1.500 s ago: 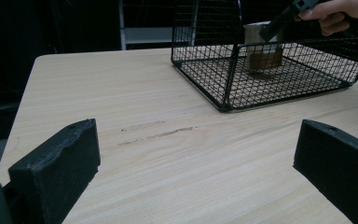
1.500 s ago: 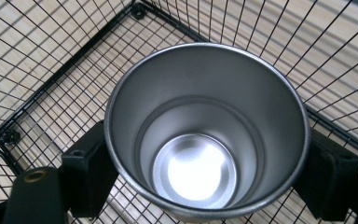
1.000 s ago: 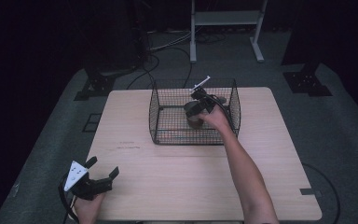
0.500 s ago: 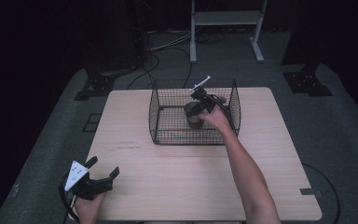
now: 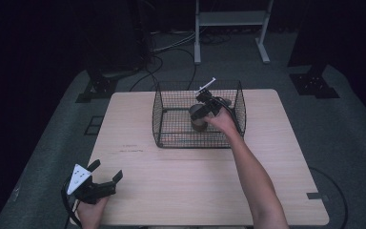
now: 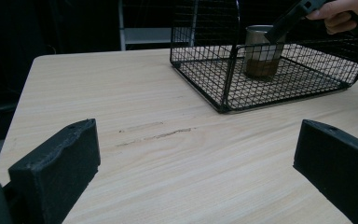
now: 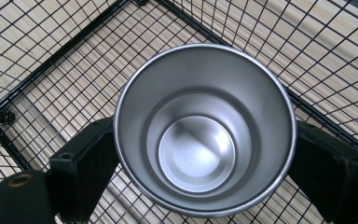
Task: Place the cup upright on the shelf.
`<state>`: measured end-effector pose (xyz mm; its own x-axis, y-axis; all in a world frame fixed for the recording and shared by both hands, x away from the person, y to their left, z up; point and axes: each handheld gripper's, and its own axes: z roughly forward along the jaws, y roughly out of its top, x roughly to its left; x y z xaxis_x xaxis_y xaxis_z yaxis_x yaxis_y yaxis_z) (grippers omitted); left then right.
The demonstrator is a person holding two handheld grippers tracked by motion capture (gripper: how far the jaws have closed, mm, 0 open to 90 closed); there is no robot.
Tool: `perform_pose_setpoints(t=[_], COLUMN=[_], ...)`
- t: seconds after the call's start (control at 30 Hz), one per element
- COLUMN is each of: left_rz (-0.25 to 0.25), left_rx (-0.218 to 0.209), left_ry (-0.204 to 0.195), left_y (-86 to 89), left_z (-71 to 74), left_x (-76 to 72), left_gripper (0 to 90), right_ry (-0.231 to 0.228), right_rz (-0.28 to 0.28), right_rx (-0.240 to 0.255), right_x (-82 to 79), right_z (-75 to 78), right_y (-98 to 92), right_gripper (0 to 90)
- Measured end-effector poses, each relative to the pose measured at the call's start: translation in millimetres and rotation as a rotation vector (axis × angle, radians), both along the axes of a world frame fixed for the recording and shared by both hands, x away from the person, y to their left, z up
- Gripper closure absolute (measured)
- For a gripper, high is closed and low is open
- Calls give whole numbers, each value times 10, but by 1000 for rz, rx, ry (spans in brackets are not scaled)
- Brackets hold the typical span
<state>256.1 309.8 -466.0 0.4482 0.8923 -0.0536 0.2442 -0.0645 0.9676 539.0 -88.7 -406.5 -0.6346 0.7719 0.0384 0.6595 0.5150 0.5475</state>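
A steel cup (image 5: 199,117) stands upright on the floor of a black wire basket (image 5: 171,121) at the table's far middle. My right gripper (image 5: 205,110) reaches down into the basket from above and is shut on the cup. In the right gripper view the empty cup (image 7: 198,126) sits between the two jaws, whose pads (image 7: 91,158) press its sides just below the rim. The left gripper view shows the cup (image 6: 261,51) and the basket (image 6: 223,81) farther off. My left gripper (image 5: 106,174) rests open at the near left corner of the table, with nothing between its fingers.
The light wooden table (image 5: 181,186) has a faint scuff (image 6: 156,135) ahead of the left gripper. The basket is open on top, with its walls standing close around the right gripper. Cables and a white stand (image 5: 231,28) are on the dark floor beyond.
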Motion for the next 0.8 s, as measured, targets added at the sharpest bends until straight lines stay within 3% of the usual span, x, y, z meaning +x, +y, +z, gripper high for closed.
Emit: perform_pose_setpoints(t=[0.47,0.8], left_rz=[-4,-10], left_rx=[0,2], left_ry=[-2,3], left_y=[16,-6], left_z=[4,1], left_x=[2,5], left_gripper=[0,0], right_ry=[-18,-52], right_rz=[-2,-1], right_rx=[16,75], right_x=[-39,-120], right_z=[69,270], right_y=[-1,-108], right_gripper=[78,76])
